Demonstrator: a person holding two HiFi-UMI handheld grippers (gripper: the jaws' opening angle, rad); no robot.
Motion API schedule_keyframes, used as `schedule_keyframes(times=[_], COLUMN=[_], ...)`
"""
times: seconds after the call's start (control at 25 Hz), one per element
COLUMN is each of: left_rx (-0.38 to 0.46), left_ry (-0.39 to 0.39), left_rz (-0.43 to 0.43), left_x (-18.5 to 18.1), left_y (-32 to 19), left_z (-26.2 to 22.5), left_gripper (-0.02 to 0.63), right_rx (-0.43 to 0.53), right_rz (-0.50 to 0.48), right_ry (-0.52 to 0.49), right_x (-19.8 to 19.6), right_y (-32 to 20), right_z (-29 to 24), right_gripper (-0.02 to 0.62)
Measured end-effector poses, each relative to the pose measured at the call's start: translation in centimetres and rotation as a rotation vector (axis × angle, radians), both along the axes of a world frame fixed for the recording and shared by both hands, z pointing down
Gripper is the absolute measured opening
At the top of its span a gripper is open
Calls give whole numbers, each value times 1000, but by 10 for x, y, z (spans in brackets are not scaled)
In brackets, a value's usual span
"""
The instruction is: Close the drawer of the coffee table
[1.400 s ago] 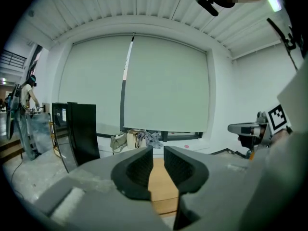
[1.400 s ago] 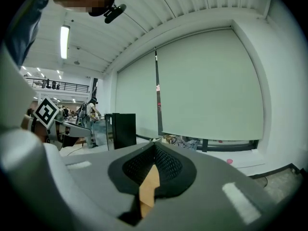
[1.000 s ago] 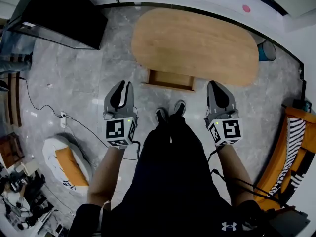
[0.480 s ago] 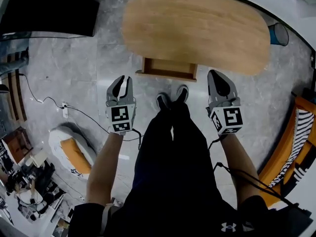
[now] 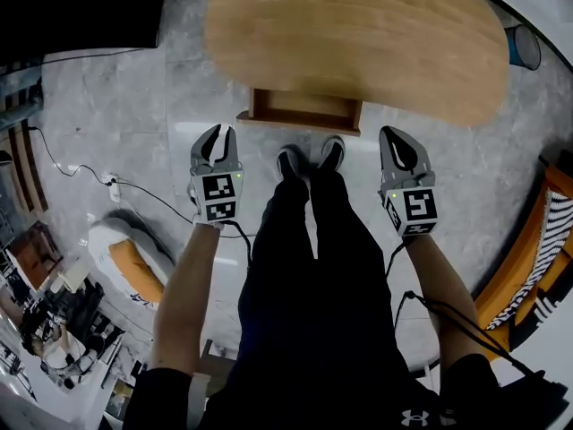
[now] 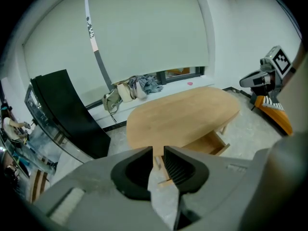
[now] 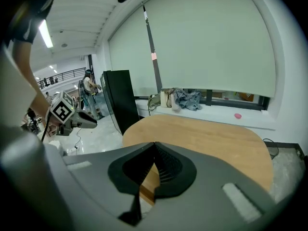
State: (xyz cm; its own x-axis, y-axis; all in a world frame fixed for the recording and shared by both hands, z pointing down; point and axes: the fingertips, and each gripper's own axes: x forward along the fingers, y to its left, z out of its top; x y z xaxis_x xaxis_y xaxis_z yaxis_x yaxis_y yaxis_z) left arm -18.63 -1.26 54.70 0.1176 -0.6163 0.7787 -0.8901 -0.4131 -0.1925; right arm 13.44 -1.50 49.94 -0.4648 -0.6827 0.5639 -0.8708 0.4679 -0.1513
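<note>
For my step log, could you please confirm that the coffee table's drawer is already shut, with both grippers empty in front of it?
Not quite: the drawer is open, pulled out from under the coffee table toward the person's feet, as the head view shows. The left gripper and right gripper are indeed empty in front of it.

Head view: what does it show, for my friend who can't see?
Looking down, a person stands before an oval wooden coffee table whose drawer is pulled open. They hold two empty grippers beside their shoes: left gripper slightly open, right gripper shut, neither touching the drawer.
</note>
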Motion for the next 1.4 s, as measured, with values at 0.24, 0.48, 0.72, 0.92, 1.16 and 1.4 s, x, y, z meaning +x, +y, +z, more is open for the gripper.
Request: schedule_keyframes(times=[0.24, 0.48, 0.72, 0.92, 1.16, 1.4], left_rx=[-63, -121, -206, -253, -300, -326], left_ry=[13, 17, 13, 11, 3, 0], left_rz=[36, 85, 159, 169, 200, 199], left_x=[0, -19, -36, -47, -52, -57], left_y=[4, 4, 18, 29, 40, 47], left_z=[61, 128, 189, 230, 269, 295], left_gripper=[80, 98, 136, 141, 215, 230], right_rx=[-71, -115, -182, -219, -268, -287], right_rz=[6, 57, 100, 108, 75, 11], right_ry=[39, 70, 61, 73, 104, 143], right_x=[7, 3, 1, 4, 6, 2], right_y=[12, 18, 32, 42, 63, 83], right_z=[60, 124, 186, 224, 270, 300], right_gripper=[4, 11, 51, 75, 142, 258])
